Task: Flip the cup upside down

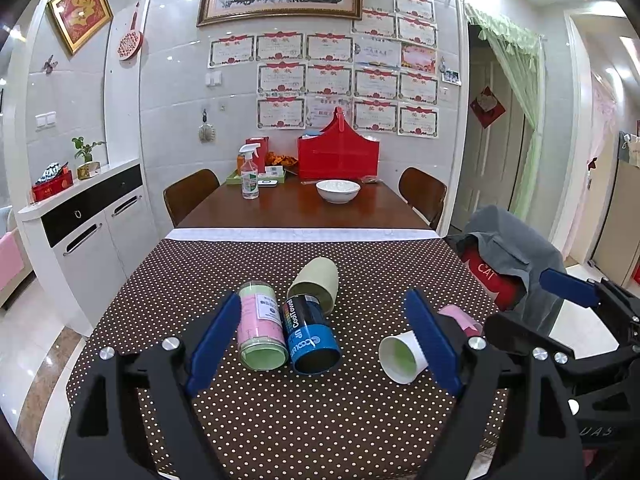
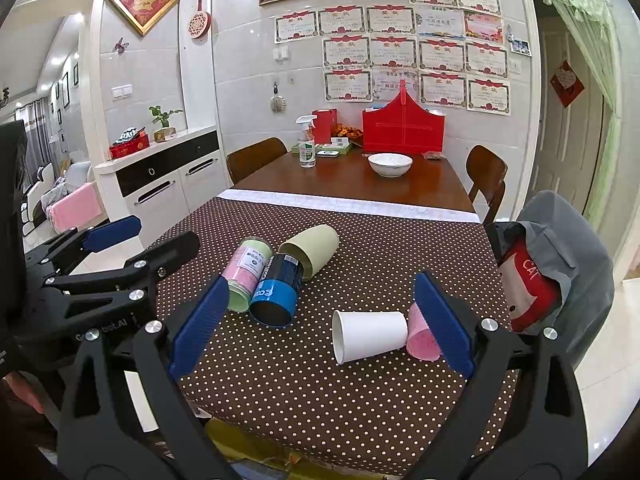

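Several cups lie on their sides on the dotted tablecloth (image 1: 320, 420). A white paper cup (image 1: 400, 354) (image 2: 368, 335) lies with its mouth toward the left, a pink cup (image 2: 420, 336) (image 1: 460, 318) right behind it. A beige cup (image 1: 316, 284) (image 2: 312, 250), a blue-black can (image 1: 310, 336) (image 2: 276, 290) and a pink-green jar (image 1: 260, 326) (image 2: 242, 274) lie together further left. My left gripper (image 1: 324, 342) is open above the can and jar. My right gripper (image 2: 320, 324) is open, its right finger by the pink cup.
A white bowl (image 1: 338, 190), spray bottle (image 1: 250, 176) and red basket (image 1: 338, 154) stand at the table's far end. A chair draped with grey and red cloth (image 1: 508, 264) is at the right edge. A white cabinet (image 1: 84, 224) stands left.
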### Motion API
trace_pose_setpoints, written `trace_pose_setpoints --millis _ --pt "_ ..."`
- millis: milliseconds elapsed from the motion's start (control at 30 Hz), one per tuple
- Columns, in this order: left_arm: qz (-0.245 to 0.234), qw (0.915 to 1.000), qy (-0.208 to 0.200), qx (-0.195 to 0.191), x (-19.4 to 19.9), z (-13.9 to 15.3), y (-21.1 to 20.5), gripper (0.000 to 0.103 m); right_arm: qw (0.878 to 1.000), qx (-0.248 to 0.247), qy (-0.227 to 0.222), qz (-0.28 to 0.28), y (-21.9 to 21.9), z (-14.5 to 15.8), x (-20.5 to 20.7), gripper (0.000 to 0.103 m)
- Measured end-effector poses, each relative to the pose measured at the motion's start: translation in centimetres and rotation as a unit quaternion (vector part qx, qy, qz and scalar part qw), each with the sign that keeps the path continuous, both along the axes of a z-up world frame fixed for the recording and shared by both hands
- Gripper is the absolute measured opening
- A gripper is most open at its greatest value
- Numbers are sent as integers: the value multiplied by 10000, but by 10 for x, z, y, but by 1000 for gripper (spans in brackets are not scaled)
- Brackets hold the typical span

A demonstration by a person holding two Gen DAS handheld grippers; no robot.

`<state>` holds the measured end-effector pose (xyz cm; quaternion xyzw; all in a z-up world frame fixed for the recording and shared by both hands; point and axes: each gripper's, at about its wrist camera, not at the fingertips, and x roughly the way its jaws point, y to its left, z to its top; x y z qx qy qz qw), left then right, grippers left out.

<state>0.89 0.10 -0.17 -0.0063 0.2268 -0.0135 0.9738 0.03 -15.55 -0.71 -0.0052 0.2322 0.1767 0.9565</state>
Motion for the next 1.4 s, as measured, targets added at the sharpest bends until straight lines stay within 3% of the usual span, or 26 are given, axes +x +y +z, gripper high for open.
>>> trace_pose_setpoints --millis 400,767,1400 --pt "-15 10000 60 -12 9 -3 1 83 9999 98 112 17 -1 -5 15 92" --pt "-32 9993 317 -207 41 -19 14 83 9983 202 543 107 6 -25 47 94" --pt "322 9862 1519 -571 155 -87 69 83 9854 -121 1695 137 53 -84 158 94"
